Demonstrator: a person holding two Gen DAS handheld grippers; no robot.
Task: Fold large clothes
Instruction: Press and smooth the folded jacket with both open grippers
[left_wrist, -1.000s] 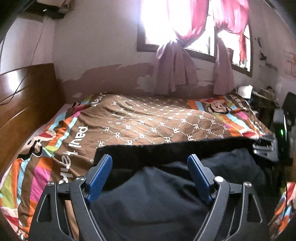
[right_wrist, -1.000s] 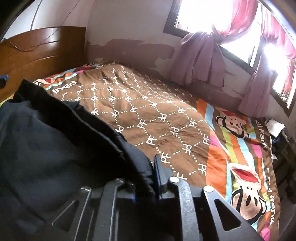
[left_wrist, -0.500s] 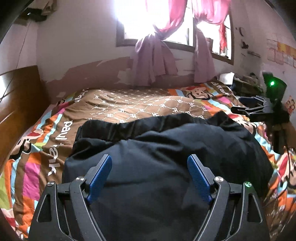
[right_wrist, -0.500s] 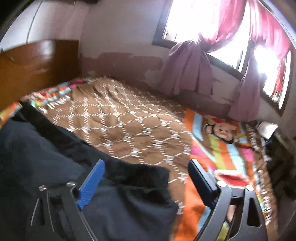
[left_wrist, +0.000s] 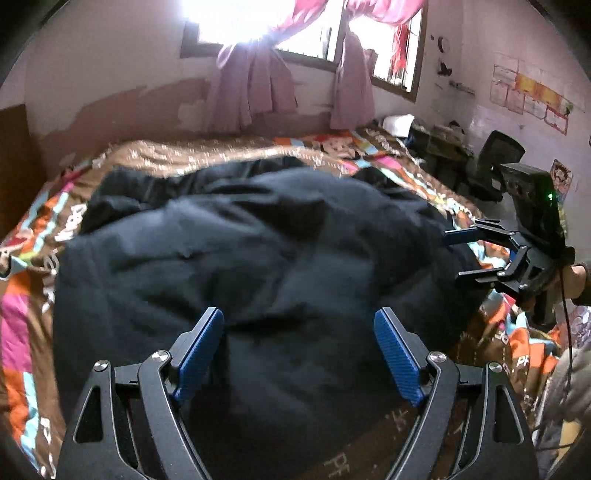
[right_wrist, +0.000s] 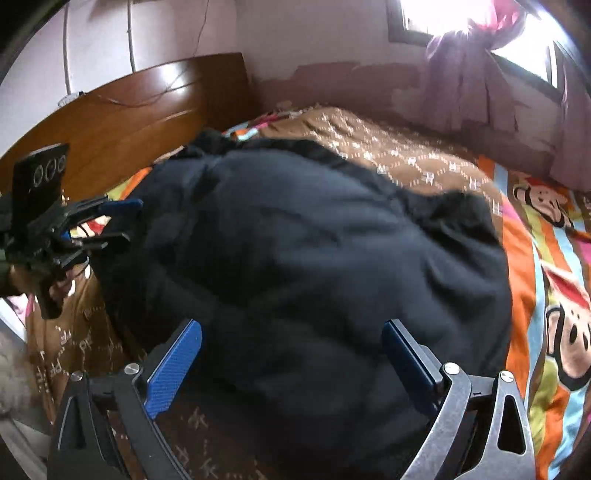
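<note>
Now the dark garment (left_wrist: 258, 258) lies heaped on the patterned bedspread (left_wrist: 22, 325), near the bed's near edge; the left gripper (left_wrist: 299, 354) hangs over it, released and empty; the right gripper (right_wrist: 291, 362), jaws just opened, holds nothing either.

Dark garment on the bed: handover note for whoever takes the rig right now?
Left hand-held gripper: open, nothing between the pads, over the near edge of the dark garment.
Right hand-held gripper: jaws have just been opening; open now, nothing between them.
Garment: lies in a bulky, rumpled heap on the patterned bedspread; its far edge is bunched towards the headboard.
Done: it looks folded over at least once; both grippers are clear of it.
Left: flatten the heap, regrasp an edge and finish the fold; how many folds remain cannot be told.
</note>
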